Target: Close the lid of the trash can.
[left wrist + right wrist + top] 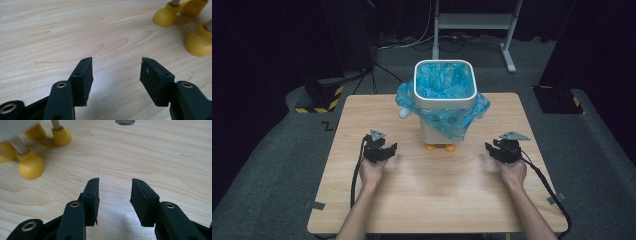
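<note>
A small white bin (444, 102) lined with a blue plastic bag (445, 84) stands on yellow feet (440, 147) at the middle of the wooden table (427, 185). The bag's edge is folded out over the rim. My left gripper (387, 149) hovers low over the table to the bin's left, jaws open and nothing between them (116, 67); the yellow feet (198, 41) lie ahead to its right. My right gripper (491, 149) hangs low to the bin's right, open and holding nothing (114, 186), with the feet (31, 165) at its upper left.
A metal stand (474, 22) and cables lie on the grey floor behind the table. Black bases with yellow-black stripes (319, 97) sit at the table's far left and far right. Bare wood stretches in front of the bin between my hands.
</note>
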A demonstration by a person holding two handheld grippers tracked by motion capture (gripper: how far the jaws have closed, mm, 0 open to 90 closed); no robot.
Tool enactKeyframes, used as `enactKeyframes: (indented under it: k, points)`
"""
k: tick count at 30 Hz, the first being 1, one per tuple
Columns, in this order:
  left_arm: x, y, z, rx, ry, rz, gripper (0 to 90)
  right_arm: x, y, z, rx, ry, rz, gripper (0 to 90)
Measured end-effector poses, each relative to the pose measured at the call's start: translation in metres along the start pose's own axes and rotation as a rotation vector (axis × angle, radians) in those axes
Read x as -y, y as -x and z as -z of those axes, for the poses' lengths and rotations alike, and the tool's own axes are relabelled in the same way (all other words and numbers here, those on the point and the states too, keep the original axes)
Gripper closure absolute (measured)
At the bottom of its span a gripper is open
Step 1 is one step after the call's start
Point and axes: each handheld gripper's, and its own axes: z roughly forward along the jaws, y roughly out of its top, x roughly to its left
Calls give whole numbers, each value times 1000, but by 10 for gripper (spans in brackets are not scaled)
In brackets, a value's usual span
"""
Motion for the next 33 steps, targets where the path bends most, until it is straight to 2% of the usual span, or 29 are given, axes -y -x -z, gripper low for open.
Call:
enactKeyframes:
  k: [5, 13, 17, 24, 28, 33]
  points:
    - [3, 0, -4, -10, -8, -4, 432, 3, 1, -5, 14, -19, 9, 570]
    - [2, -1, -8, -24, -5, -13, 432, 8, 4, -12, 27, -44, -5, 560]
    - [3, -3, -9, -30, -2, -15, 433, 11, 4, -15, 41, -60, 7, 554]
    - [5, -7, -12, -46, -21, -16, 427, 10, 6, -17, 33, -81, 11, 498]
    - [10, -9, -17, -51, -52, -30, 413, 10, 7, -18, 28, -84, 12, 439]
    - [10, -11, -18, -53, -62, -13, 334, 10, 8, -18, 39, -86, 10, 419]
